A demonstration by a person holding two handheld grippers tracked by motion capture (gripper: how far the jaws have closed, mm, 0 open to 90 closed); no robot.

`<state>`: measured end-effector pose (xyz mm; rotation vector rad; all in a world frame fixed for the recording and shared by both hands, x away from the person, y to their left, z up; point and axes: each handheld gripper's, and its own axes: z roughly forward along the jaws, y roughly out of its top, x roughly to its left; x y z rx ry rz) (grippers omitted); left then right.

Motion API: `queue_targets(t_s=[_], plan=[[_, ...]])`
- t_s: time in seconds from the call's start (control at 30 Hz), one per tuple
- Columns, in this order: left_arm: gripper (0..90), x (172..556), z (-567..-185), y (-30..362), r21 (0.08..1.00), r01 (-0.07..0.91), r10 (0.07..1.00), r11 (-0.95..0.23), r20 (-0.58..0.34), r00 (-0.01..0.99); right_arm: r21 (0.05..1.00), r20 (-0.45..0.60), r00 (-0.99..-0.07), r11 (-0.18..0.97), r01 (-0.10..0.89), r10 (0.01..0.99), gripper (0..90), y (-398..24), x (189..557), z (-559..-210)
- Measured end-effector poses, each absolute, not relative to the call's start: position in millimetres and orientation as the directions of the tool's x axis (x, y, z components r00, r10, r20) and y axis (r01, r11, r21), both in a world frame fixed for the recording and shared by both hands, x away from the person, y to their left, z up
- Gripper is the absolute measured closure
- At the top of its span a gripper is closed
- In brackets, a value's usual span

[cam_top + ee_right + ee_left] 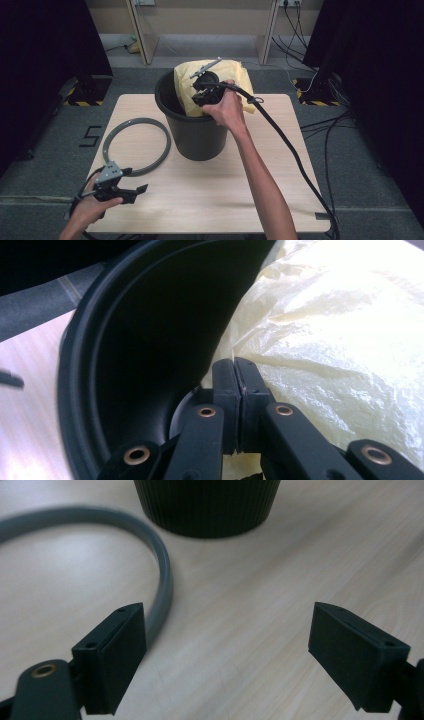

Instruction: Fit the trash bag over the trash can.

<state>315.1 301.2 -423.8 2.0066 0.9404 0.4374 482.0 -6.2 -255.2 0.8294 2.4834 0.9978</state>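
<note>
1. A black bucket stands upright on the wooden surface, just past the middle of it, and serves as the landmark here.
2. Inside the bucket, a pale yellow plastic bag sits bunched against the far-right side; it rises above the rim and spills over the right edge.
3. From the right claw's view, the bucket's dark inner wall curves on the left, and the crinkled yellow bag lies to the right.
4. The right claw is over the bucket's mouth, its jaws pressed together on an edge of the bag, just inside the rim.
5. Left of the bucket, a grey ring lies flat on the surface, its right side close beside the bucket's base.
6. The left claw is near the front-left corner of the surface, well apart from the bucket, jaws spread wide with nothing between them; in its own view, the ring curves past its left jaw.
7. Writing: a black "5" is marked on the grey floor left of the surface. No label can be read on the bucket or bag.
</note>
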Motion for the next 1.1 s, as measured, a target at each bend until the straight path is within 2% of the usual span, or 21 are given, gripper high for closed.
queue_targets(t_s=[0.17,0.33,0.6,0.73,1.1], plan=[[15.1,330,-362,297,0.843,0.414,0.723,-0.343,-0.044,0.689,0.712,-0.069,-0.791,0.585,0.388,0.608,89.5,-1,479,-258],[15.1,351,-325,280,0.829,0.419,0.691,-0.371,-0.055,0.721,0.71,-0.075,-0.799,0.595,0.377,0.596,89.2,3,477,-261],[15.2,383,-292,260,0.817,0.433,0.678,-0.38,-0.073,0.732,0.711,-0.061,-0.804,0.591,0.381,0.592,88.8,6,476,-263],[15.2,397,-279,252,0.832,0.431,0.684,-0.349,-0.089,0.724,0.715,-0.06,-0.805,0.588,0.378,0.591,88.6,6,476,-263],[19.0,446,-253,222,0.843,0.453,0.738,-0.291,-0.104,0.667,0.722,-0.055,-0.806,0.581,0.376,0.589,87.9,7,473,-262]])
